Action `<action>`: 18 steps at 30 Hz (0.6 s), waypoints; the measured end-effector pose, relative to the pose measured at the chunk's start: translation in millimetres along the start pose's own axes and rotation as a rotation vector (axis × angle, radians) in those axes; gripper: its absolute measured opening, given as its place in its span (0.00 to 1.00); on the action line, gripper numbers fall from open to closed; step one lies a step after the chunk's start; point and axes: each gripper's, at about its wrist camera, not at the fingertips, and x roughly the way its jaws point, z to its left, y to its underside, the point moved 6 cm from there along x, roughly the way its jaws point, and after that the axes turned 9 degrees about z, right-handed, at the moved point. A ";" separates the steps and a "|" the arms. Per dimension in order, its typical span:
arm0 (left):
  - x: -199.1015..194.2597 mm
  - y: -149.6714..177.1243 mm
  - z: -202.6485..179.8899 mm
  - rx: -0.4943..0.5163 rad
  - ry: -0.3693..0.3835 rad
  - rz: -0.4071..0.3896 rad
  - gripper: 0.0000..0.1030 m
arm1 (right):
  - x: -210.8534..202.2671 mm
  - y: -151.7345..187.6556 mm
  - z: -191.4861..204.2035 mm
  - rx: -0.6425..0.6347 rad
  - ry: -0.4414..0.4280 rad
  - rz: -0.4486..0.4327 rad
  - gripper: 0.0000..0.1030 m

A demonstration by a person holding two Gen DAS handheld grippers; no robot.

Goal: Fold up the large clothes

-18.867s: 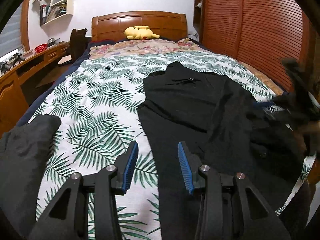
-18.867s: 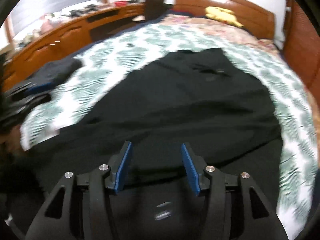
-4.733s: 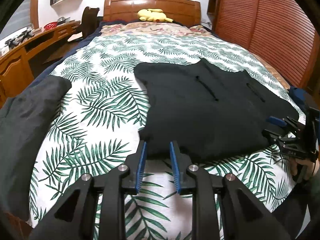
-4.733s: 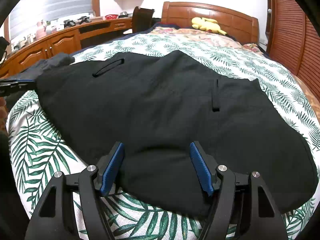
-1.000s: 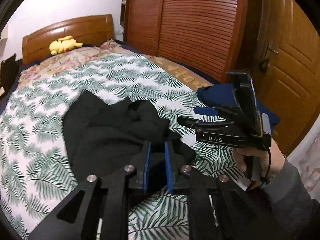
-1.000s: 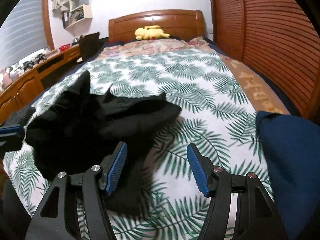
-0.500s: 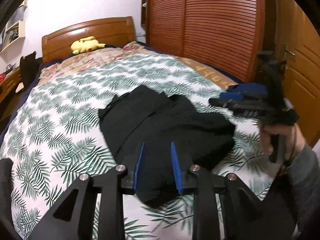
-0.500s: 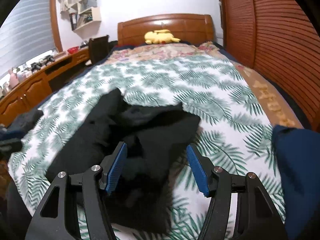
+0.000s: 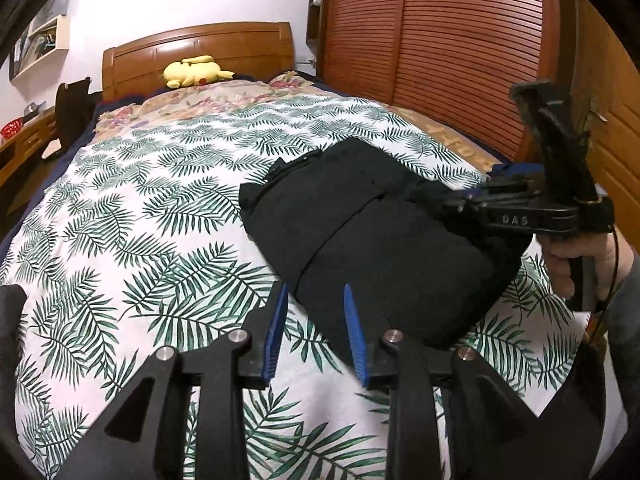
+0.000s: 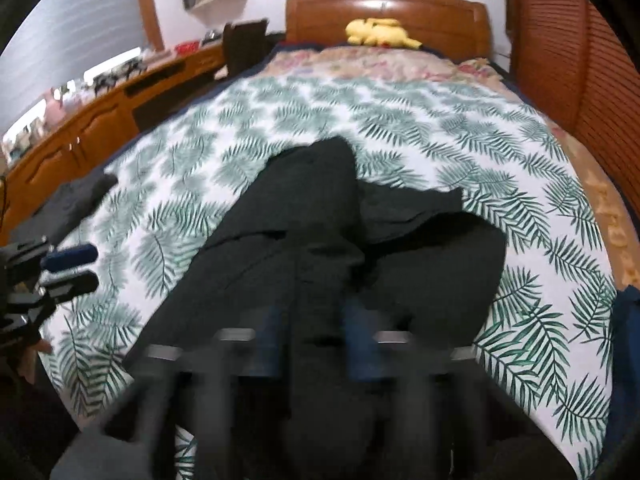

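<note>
The folded black garment (image 9: 372, 236) is seen on the bed (image 9: 160, 208), its long axis running away and leftward, nearest the spread, empty left tool (image 9: 316, 332); the right tool (image 10: 310, 340) is blurred, its state indeterminable.

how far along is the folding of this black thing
Mostly done: the black garment lies on the bed as a compact folded bundle. Nothing is in hand; the left gripper is open at its near edge. The right gripper hovers over it. Left: tidying and setting it aside.
</note>
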 end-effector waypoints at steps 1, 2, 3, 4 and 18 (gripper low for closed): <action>-0.5 1.2 -0.2 0.006 -0.002 -0.001 0.26 | -5.2 -0.6 4.2 -0.021 0.012 -0.014 0.07; -2.4 2.0 -1.5 0.011 -0.005 -0.001 0.26 | -15.7 -3.2 9.2 -0.038 0.029 -0.042 0.06; -3.5 2.4 -1.1 0.011 -0.003 -0.003 0.26 | -27.3 -6.4 13.5 -0.045 0.040 -0.069 0.06; -5.1 2.1 -1.0 0.002 0.008 -0.008 0.26 | -39.4 -9.0 17.3 -0.056 0.055 -0.093 0.05; -11.4 9.0 2.4 -0.008 0.025 -0.003 0.27 | -16.5 61.4 -77.1 0.177 0.289 0.088 0.07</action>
